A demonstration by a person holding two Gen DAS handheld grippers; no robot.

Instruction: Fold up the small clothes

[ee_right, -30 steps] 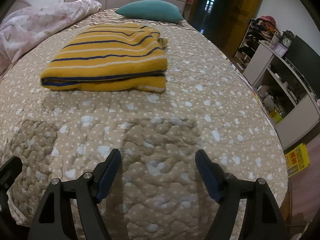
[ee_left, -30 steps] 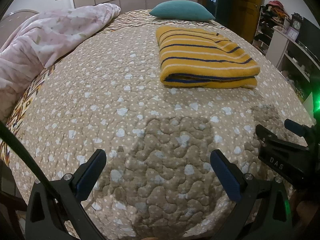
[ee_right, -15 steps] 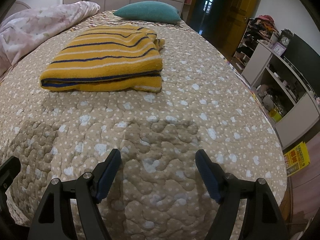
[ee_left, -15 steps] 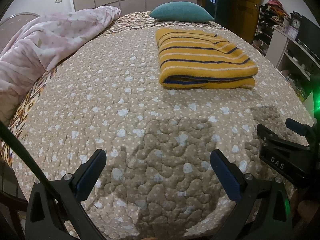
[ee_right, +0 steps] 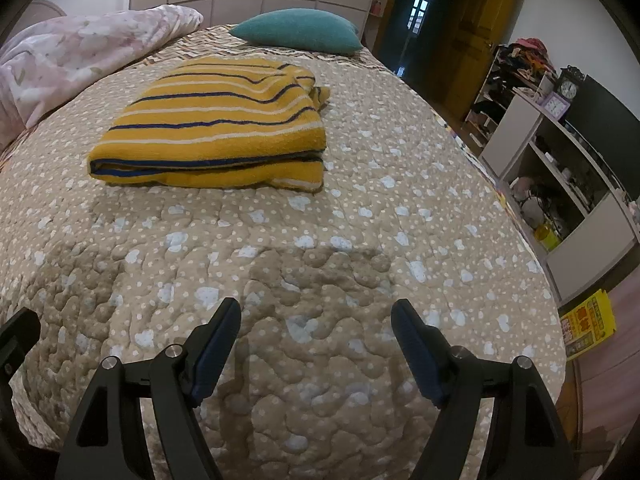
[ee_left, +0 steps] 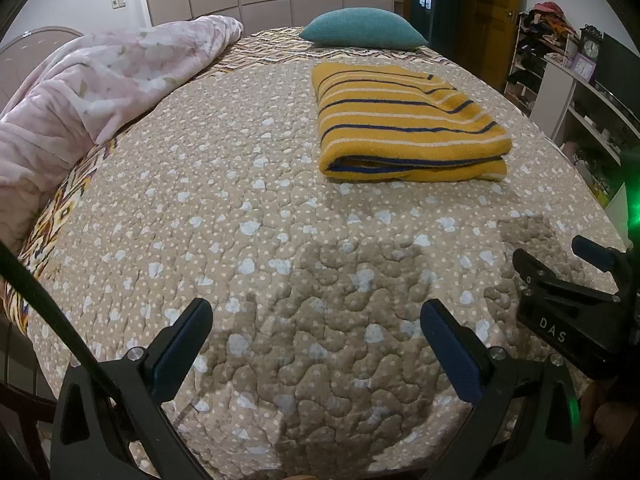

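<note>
fold looks done, both grippers clear
left gripper (ee_left: pixel 316 320) and right gripper (ee_right: pixel 316 322) jaws wide open, empty; striped sweater (ee_left: pixel 404 124) folded on quilt (ee_left: pixel 240 208). keep clear of it.

The folded sweater (ee_left: pixel 408 128) lies on the bed (ee_left: pixel 240 208), past the middle, toward the far end. Behind it, a pillow (ee_left: pixel 362 34) sits at the bed's far edge. A blanket (ee_left: pixel 100 84) is piled along the left edge. Shelves (ee_right: pixel 560 168) stand beside the right edge.
</note>
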